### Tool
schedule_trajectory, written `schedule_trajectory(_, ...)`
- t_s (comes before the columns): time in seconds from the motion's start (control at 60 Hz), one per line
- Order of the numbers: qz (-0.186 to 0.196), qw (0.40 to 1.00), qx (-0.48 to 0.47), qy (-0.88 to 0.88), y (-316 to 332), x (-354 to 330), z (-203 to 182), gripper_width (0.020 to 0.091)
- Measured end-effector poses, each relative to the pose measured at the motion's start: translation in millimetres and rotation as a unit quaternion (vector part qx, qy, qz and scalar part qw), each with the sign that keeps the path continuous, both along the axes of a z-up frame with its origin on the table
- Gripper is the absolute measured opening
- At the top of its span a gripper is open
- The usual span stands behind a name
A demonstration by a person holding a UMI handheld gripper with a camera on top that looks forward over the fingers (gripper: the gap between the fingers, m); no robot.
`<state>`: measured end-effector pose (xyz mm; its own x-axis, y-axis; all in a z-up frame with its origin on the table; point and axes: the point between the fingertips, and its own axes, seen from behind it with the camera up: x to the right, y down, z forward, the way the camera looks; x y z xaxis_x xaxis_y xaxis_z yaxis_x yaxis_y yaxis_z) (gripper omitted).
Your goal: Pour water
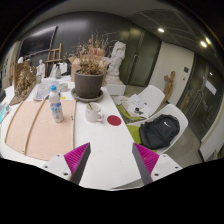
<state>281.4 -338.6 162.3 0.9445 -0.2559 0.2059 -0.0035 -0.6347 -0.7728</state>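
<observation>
The tool [111,158] hovers with its fingers spread wide and empty over the white bench [105,150], while the water bottle [56,104] stands upright well beyond them, left of a white cup [93,112] and a potted plant [88,72].

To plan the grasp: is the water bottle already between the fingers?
No, the water bottle stands far beyond the open hand-held gripper.

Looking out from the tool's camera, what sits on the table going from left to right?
Water bottle with a blue cap → dark pot of dried plants → white cup → red coaster. Beyond the table's edge, a black bag rests on a white chair. The tool is open, holding nothing.
</observation>
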Motion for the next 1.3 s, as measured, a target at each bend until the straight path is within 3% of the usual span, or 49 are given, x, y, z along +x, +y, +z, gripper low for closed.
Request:
schedule_trajectory(0.117,0.001,1.0,0.007,0.0,3,-13,-1,0.0854)
schedule_trajectory(0.25,0.014,1.0,0.004,0.003,20,-92,-15,0.0855)
schedule_trajectory(0.567,0.079,0.993,0.072,0.04,120,-217,-48,0.0856)
schedule_trajectory(0.75,0.096,0.988,0.112,0.047,206,-234,-75,0.0853)
schedule_trajectory(0.983,0.081,0.984,0.142,0.063,300,-219,-106,0.0849)
schedule_trajectory(1.067,0.086,0.982,0.153,0.07,320,-220,-111,0.0758)
schedule_trajectory(1.15,0.093,0.98,0.164,0.067,328,-219,-110,0.0511)
schedule_trajectory(1.3,0.105,0.977,0.176,0.061,328,-219,-108,0.0422)
